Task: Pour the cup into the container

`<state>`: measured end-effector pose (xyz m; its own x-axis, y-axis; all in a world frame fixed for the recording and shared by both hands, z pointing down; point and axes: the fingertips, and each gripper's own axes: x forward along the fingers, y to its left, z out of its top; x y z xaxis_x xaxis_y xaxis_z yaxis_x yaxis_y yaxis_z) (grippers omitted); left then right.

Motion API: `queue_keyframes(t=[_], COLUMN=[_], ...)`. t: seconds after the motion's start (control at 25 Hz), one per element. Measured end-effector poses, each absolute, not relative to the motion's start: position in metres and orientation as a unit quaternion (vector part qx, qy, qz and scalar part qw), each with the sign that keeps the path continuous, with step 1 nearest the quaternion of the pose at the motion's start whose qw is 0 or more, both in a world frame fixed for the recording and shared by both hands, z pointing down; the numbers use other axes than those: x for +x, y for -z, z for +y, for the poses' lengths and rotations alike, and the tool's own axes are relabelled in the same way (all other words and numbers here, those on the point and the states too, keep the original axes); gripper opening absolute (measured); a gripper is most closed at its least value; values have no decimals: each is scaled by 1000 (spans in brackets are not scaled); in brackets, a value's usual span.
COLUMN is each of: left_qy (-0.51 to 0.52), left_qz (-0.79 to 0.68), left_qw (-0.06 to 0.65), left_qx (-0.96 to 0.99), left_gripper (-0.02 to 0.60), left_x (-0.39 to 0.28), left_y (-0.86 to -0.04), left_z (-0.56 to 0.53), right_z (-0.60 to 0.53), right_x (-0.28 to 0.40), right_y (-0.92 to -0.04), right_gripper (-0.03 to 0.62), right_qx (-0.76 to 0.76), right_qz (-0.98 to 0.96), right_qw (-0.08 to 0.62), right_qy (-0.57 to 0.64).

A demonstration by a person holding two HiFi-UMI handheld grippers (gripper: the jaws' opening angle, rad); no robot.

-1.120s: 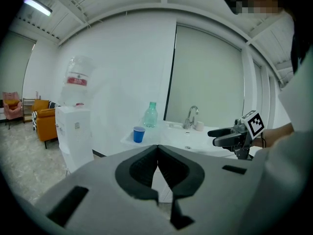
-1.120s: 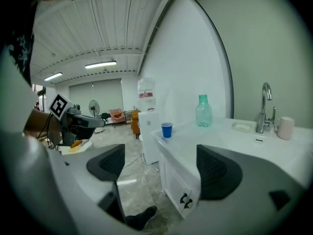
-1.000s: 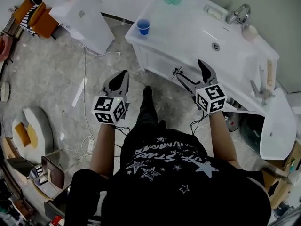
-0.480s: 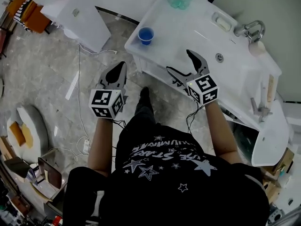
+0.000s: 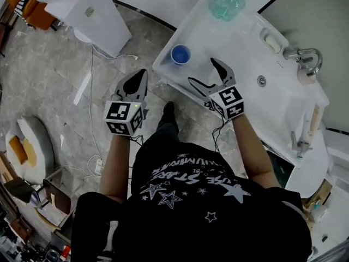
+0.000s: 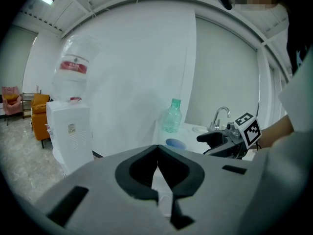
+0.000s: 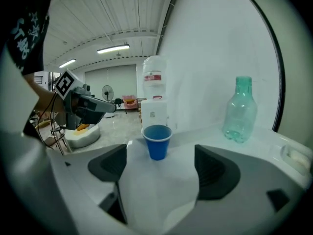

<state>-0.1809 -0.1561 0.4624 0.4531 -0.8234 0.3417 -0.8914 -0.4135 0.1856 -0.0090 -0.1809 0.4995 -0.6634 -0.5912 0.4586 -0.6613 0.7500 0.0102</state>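
Head view: right gripper (image 5: 203,71), jaws spread wide on nothing, brought forward over the worktop's (image 5: 240,42) near edge, just short of the blue cup (image 5: 180,54) by its left corner. Left gripper view: left gripper (image 6: 157,148) pressed together, empty, off the worktop. Right gripper view: blue cup framed ahead, untouched; grasp likely next.

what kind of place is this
Probably an open workshop or test hall with a washroom corner set up in it: a white washbasin counter with a tap stands on a stone-look floor, near a water dispenser.
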Motion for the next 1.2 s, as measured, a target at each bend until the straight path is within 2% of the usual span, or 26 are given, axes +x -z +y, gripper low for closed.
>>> queue_keyframes(t=[0.52, 1.0, 1.2], left_qy=[-113, -127, -130], left_qz=[-502, -492, -489], left_qw=[204, 216, 219], left_qx=[833, 833, 835], left_gripper=[9, 9, 9], left_x=[-191, -198, -199], left_y=[-489, -503, -505], left_z=[-200, -218, -220], right_z=[-222, -221, -228], right_x=[-44, -81, -86], right_y=[-538, -555, -553], right_gripper=[417, 407, 368], right_qx=[314, 189, 186], right_qz=[-912, -941, -945], right_qw=[257, 277, 266], right_qy=[-64, -52, -50])
